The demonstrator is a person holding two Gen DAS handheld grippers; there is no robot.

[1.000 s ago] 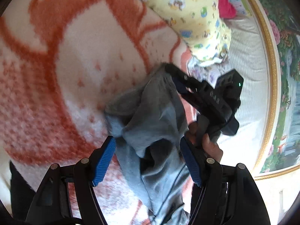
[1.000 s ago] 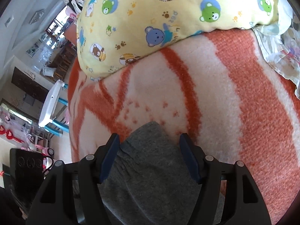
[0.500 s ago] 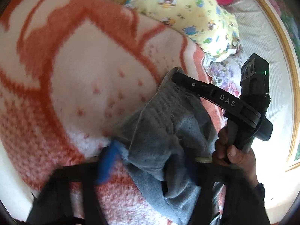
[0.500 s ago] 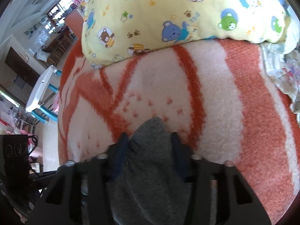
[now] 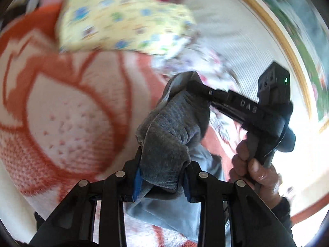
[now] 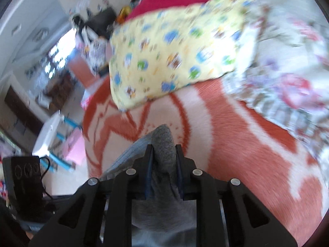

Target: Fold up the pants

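Note:
The grey pants (image 5: 170,135) hang bunched between both grippers above an orange-and-white blanket (image 5: 67,119). My left gripper (image 5: 162,182) is shut on a thick fold of the pants. In the left wrist view my right gripper (image 5: 195,86) is shut on another part of the cloth at upper right, with a hand on its handle. In the right wrist view the right gripper (image 6: 163,164) pinches a grey fold of the pants (image 6: 163,144) between its narrow-set fingers. The view is blurred by motion.
A yellow cartoon-print pillow (image 6: 174,53) lies at the far end of the blanket (image 6: 236,144). Floral bedding (image 6: 287,86) is to the right. A gold-framed headboard (image 5: 283,37) curves at the right. A white and blue chair (image 6: 51,138) stands off the bed.
Both grippers went from open around the pants to shut on them. The pants have been lifted off the blanket, and both cameras have swung upward.

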